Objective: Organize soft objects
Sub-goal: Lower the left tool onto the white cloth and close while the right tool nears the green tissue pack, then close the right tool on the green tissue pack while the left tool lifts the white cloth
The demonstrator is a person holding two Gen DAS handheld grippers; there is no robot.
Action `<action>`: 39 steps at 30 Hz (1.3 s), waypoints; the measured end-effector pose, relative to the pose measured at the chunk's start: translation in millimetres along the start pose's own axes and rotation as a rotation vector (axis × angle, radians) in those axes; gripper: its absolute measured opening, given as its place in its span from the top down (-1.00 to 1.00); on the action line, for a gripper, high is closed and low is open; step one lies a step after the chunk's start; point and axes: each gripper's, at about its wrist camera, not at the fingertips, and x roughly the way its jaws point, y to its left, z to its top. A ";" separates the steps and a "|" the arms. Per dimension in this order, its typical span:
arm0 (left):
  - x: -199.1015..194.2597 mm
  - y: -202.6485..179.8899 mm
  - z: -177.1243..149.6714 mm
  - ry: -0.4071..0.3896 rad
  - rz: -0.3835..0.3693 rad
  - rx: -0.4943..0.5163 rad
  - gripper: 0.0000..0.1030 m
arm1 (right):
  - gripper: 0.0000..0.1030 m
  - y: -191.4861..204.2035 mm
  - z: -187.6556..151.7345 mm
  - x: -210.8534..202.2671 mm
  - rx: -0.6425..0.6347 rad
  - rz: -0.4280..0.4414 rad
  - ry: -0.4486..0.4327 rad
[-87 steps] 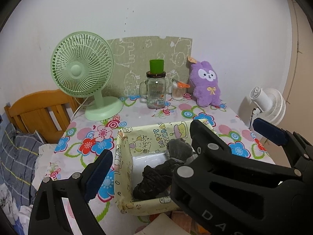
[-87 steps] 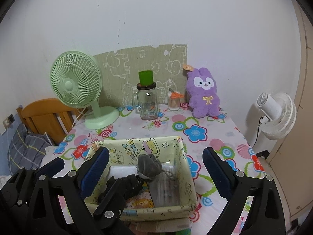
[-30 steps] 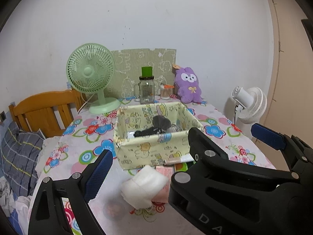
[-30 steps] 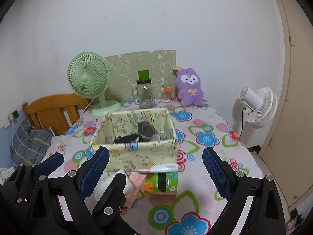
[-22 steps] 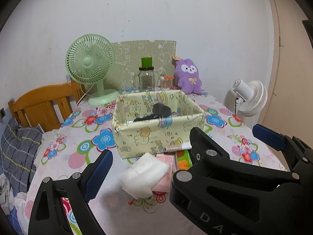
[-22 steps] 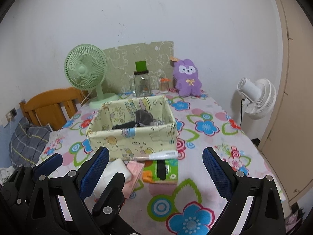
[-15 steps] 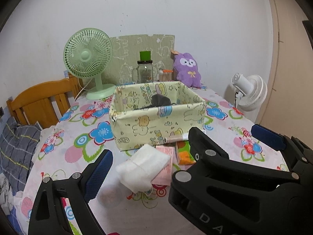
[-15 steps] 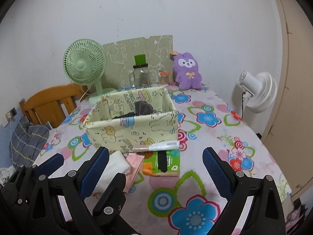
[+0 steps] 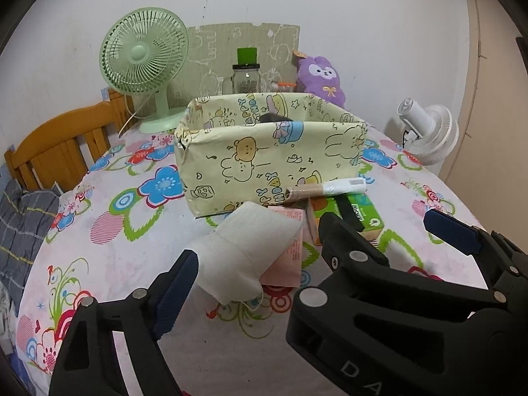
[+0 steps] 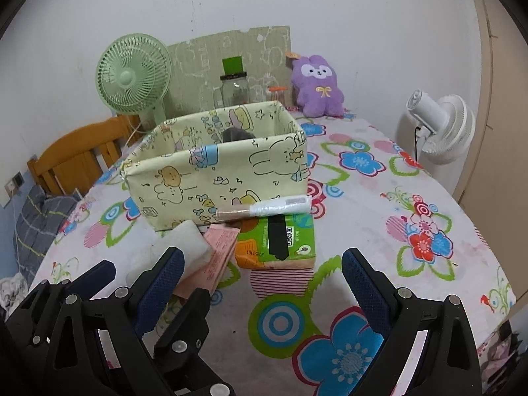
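Observation:
A yellow cartoon-print fabric box [image 9: 270,158] [image 10: 217,171] stands mid-table with dark soft items [image 9: 274,118] [image 10: 236,135] inside. In front of it lie a white soft pad [image 9: 247,250] [image 10: 188,241], a pink packet [image 9: 290,250] [image 10: 214,257], a green tissue pack [image 9: 356,213] [image 10: 280,241] and a rolled tube [image 9: 326,188] [image 10: 264,209]. My left gripper [image 9: 310,247] is open, low over the table, with the white pad between its fingers. My right gripper [image 10: 264,277] is open and empty, just before the tissue pack.
At the back stand a green fan [image 9: 142,62], a glass jar [image 9: 246,77] and a purple plush [image 9: 320,77]. A white fan [image 9: 429,135] stands off the right edge, a wooden chair [image 9: 59,145] at the left. The floral tablecloth [image 10: 379,231] covers the table.
Both grippers have pulled back from over the box and dropped low toward the table's front. The white pad and tissue pack now lie close before the fingers. Both stay open.

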 end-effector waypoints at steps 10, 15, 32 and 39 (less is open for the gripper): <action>25.4 7.6 6.3 0.037 0.003 -0.002 -0.61 | -0.90 -1.5 3.4 22.1 0.007 -0.020 0.026; 36.4 9.3 9.7 0.057 -0.005 -0.002 -0.46 | -0.90 -3.9 6.0 31.6 0.017 -0.031 0.041; 54.3 5.6 12.2 0.090 0.022 -0.015 0.16 | -0.91 -8.8 8.5 59.5 0.022 -0.057 0.103; 55.4 3.8 11.9 0.092 0.036 -0.029 0.17 | -0.90 -18.4 8.6 69.0 0.055 -0.056 0.134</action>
